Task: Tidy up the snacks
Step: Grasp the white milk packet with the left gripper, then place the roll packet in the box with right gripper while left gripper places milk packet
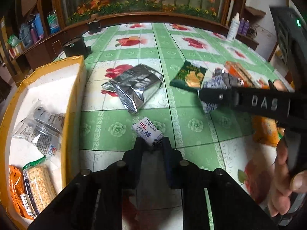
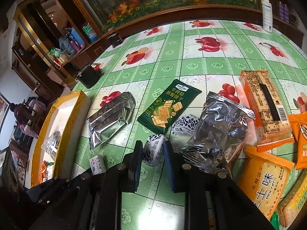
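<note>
Scattered snacks on the green-checked worktop (image 2: 191,65), as I see them through both wrist cameras. My left gripper (image 1: 152,143) has its fingers closed on a small white candy packet (image 1: 147,131) printed with blue flowers and red characters, at the near edge of the worktop. My right gripper (image 2: 151,151) holds a second white-and-blue candy packet (image 2: 153,152) between its fingers; the packet looks pinched on both sides. A third such packet (image 2: 185,125) lies just beyond it, partly under the green cracker pack (image 2: 169,105). A flat silver foil bag (image 2: 110,117) lies toward the left edge beside the yellow-rimmed box (image 2: 63,103), whose white interior already holds clear-wrapped and orange packs. A crumpled silver bag (image 2: 216,132) sits just right of my right fingers, touching the orange biscuit packs (image 2: 264,182) crowded at the right edge. The far half of the worktop is open, with a white bottle (image 2: 267,12) at its far right corner
</note>
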The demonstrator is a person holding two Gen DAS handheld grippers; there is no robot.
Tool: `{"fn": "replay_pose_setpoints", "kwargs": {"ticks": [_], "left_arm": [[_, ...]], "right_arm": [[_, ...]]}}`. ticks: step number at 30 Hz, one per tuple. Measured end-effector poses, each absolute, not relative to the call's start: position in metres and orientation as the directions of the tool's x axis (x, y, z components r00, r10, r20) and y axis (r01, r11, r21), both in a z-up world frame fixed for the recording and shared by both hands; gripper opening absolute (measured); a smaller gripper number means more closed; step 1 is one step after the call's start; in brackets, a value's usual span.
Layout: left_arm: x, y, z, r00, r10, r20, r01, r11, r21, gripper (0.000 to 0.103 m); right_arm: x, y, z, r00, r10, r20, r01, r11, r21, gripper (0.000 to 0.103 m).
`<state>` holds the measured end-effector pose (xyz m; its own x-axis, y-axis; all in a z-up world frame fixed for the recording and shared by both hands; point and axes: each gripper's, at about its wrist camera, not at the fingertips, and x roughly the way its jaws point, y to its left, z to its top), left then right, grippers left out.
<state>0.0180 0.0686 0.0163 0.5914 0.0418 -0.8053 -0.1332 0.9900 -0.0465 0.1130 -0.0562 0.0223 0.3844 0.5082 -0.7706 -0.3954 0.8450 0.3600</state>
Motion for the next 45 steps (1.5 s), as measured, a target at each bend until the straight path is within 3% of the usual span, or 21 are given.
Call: {"fn": "replay_pose_setpoints", "kwargs": {"ticks": [5,9,10,12,14,34,45], "left_arm": [[0.027,0.071,0.02,0.592,0.066,-0.803,-0.152,0.988,-0.032,0.048],[0.036,0.068,0.013,0.573,0.069,-0.817,-0.142,0.99,-0.016,0.051],[0.037,0.066,0.01,0.568,0.076,-0.82,-0.14,0.99,-0.006,0.05],[0.037,0.065,0.009,0.581,0.092,-0.809,-0.148,0.989,0.006,0.038],[0.036,0.066,0.011,0.581,0.089,-0.809,-0.148,0.989,0.003,0.019],[-0.013,0.08,0.05,0.675,0.025,-0.737,-0.148,0.984,-0.102,0.018],[-0.06,0.143,0.067,0.709,0.106,-0.697,-0.28,0.95,-0.14,0.018]], "right_arm": [[0.112,-0.057,0.024,0.384,0.517,-0.765,-0.399,0.84,0.367,0.024],[0.112,-0.057,0.026,0.387,0.518,-0.763,-0.4,0.84,0.368,0.024],[0.112,-0.057,0.025,0.385,0.52,-0.763,-0.4,0.839,0.37,0.025],[0.112,-0.057,0.026,0.387,0.52,-0.761,-0.399,0.839,0.371,0.025],[0.112,-0.058,0.028,0.39,0.522,-0.758,-0.4,0.838,0.371,0.025],[0.102,-0.054,0.039,0.4,0.579,-0.71,-0.443,0.801,0.404,0.025],[0.071,-0.025,0.05,0.323,0.692,-0.646,-0.549,0.693,0.467,0.025]]}}
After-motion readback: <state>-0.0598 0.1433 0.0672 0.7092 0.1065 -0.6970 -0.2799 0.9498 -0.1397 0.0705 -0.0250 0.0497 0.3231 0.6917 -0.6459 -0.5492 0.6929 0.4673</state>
